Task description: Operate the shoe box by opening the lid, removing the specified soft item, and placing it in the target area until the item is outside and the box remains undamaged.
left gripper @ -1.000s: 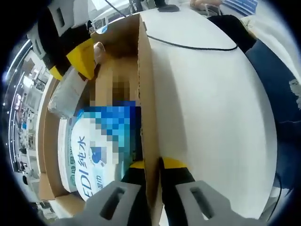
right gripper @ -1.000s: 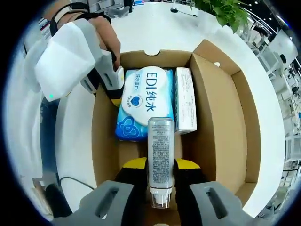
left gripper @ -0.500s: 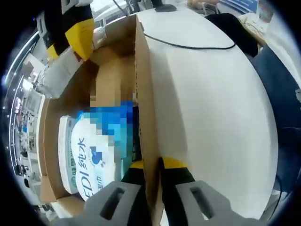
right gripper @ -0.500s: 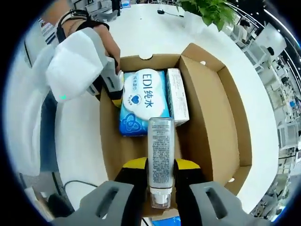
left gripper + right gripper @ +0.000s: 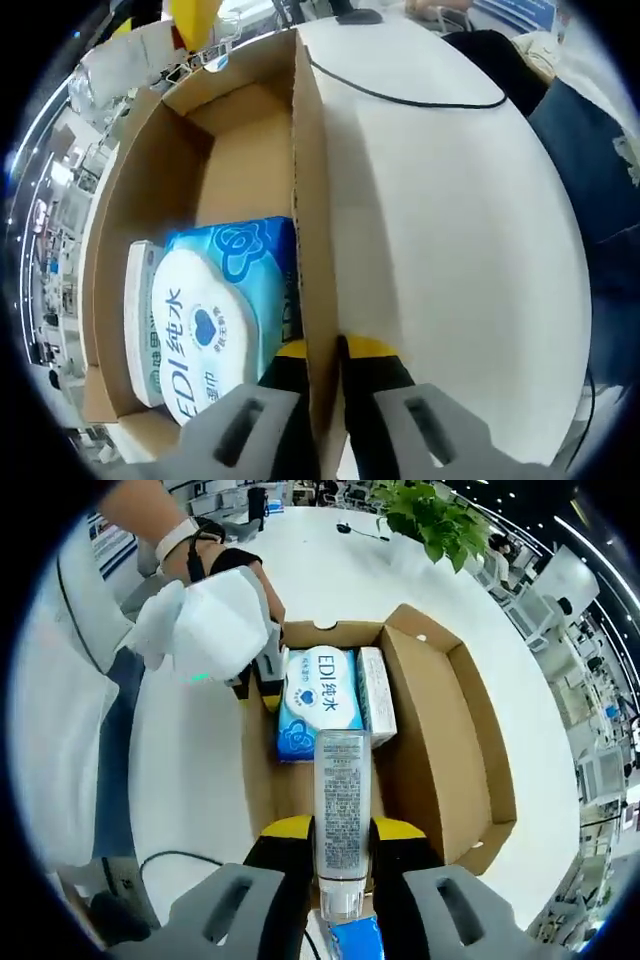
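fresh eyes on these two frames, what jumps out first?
In the right gripper view, the right gripper is shut on a clear tube with printed text, held above the open cardboard shoe box. Inside the box lie a blue-and-white wipes pack and a white carton beside it. In the left gripper view, the left gripper pinches the box's side wall.

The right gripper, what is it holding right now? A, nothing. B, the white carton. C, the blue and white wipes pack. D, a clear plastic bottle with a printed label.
D: the right gripper is shut on the clear plastic bottle, held above the cardboard box, while the blue and white wipes pack lies inside.
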A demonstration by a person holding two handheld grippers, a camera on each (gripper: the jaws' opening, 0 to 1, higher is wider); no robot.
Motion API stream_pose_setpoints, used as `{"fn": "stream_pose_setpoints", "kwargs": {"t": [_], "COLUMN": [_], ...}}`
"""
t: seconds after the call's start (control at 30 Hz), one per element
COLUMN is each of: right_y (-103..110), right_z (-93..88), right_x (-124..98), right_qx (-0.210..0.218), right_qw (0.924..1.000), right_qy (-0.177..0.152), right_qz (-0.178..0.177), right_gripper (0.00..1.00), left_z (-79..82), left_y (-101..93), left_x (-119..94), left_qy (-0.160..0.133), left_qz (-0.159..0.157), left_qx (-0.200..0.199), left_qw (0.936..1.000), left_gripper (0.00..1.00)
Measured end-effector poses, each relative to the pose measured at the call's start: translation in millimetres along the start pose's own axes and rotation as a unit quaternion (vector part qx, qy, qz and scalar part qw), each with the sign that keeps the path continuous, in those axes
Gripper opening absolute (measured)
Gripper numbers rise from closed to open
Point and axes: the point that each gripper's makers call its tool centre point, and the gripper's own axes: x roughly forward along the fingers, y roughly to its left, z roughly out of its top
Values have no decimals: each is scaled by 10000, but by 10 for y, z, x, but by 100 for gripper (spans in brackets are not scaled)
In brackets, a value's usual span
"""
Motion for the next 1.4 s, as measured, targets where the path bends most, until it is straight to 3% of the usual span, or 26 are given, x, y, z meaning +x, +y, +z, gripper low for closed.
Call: {"fn": "stream_pose_setpoints", "kwargs": {"t": [0.17, 0.47, 0.57, 0.7, 0.87, 1.07, 1.3, 1.37, 1.4], "right_y": [-12, -76, -118, -189, -184, -216, -257, -271, -242], "right_z": [-70, -250, -319, -463, -611, -903, -1227, -1291, -1347], "right_x": [-191, -484, -586, -727, -822, -952, -1051, -1068, -1066], "right_qx": [-55, 243, 550, 1296, 1540, 2250, 2778, 2981, 3277], "right_qw": [9998, 9983, 9957, 9860, 9811, 9647, 9478, 9405, 9318], "right_qy": [-98, -265, -402, -594, -661, -674, -616, -634, -647], "right_qz": [-148, -448, -626, -865, -963, -1191, -1436, -1501, -1416], "right_gripper": [19, 19, 19, 19, 19, 19, 19, 19, 19], "left_z": [-7, 3, -1, 2, 3, 7, 11, 11, 12], "left_y": [2, 5, 8, 8, 3, -2, 0, 0, -1], "left_x": [3, 5, 14, 12, 11, 6, 6, 7, 5], "left_qy": [8, 15, 26, 34, 29, 21, -32, -40, -51], "left_qz": [1, -10, 4, 4, 2, -2, -28, -32, -35], "left_qx": [-53, -190, -190, -172, -192, -181, -149, -145, -142], "left_qw": [10000, 9998, 9998, 9998, 9998, 9998, 9999, 9999, 9999], "left_gripper": [3, 3, 3, 3, 3, 3, 3, 3, 3]}}
